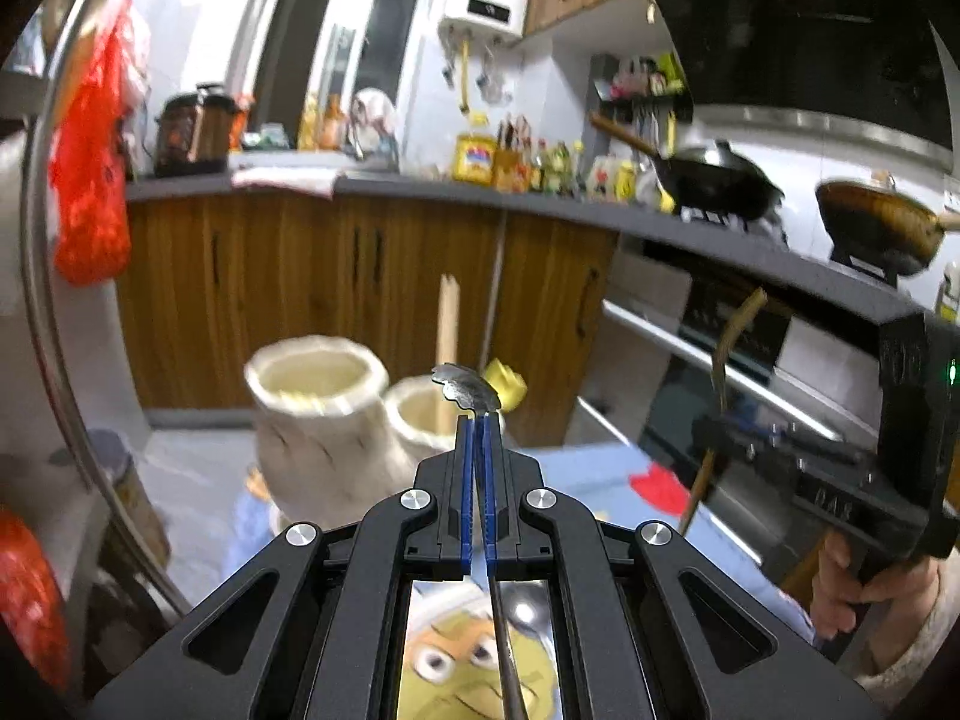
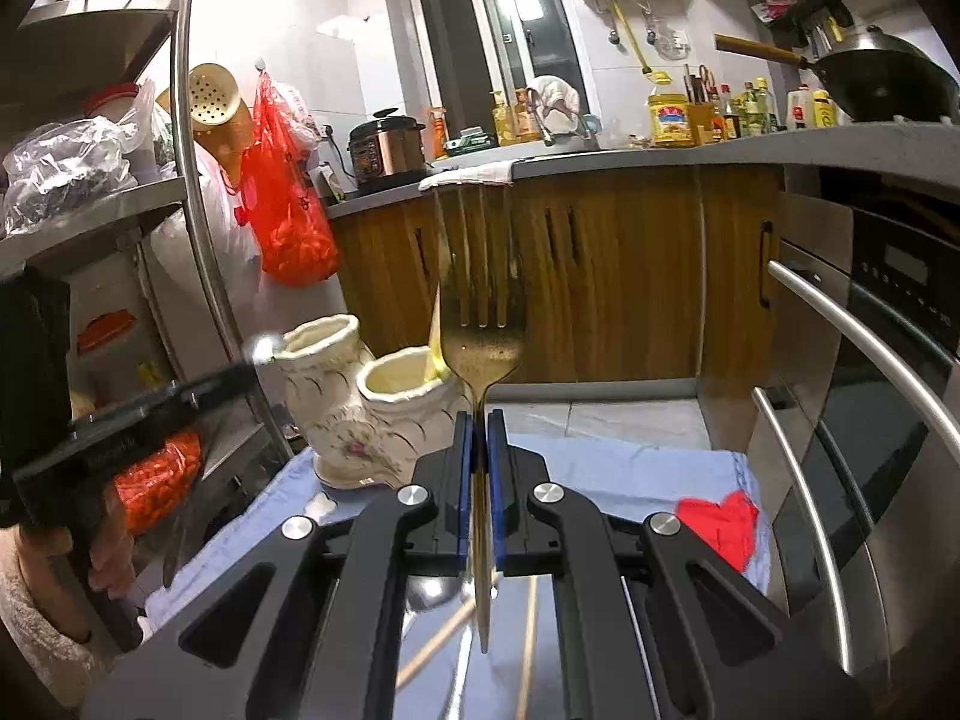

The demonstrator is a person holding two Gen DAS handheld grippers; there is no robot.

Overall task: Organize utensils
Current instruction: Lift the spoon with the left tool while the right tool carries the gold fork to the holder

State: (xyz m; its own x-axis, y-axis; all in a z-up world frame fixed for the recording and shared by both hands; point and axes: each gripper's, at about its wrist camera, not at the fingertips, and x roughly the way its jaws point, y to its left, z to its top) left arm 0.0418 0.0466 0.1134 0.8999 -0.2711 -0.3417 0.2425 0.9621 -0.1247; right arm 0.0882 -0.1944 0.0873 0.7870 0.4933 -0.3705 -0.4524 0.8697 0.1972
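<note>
A spoon (image 1: 467,391) was clamped in the left gripper (image 1: 478,414), a fork (image 2: 483,336) upright in the right gripper (image 2: 480,414). 2 ceramic holders (image 2: 366,396) were noted ahead and left of the fork; the left gripper was judged nearer.

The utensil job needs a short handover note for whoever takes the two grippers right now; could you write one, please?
Left gripper: shut on a spoon, bowl end forward, handle trailing back under the jaws.
Right gripper: shut on a fork, tines pointing up.
Two cream holders stand together on the blue cloth: the taller holder and the shorter holder, which already has a pale stick-like utensil in it.
Chopsticks and another spoon lie on the cloth below the right gripper.
Done: one utensil stowed, two picked up.
Left: drop the spoon and fork into the holders, then collect the rest.
</note>
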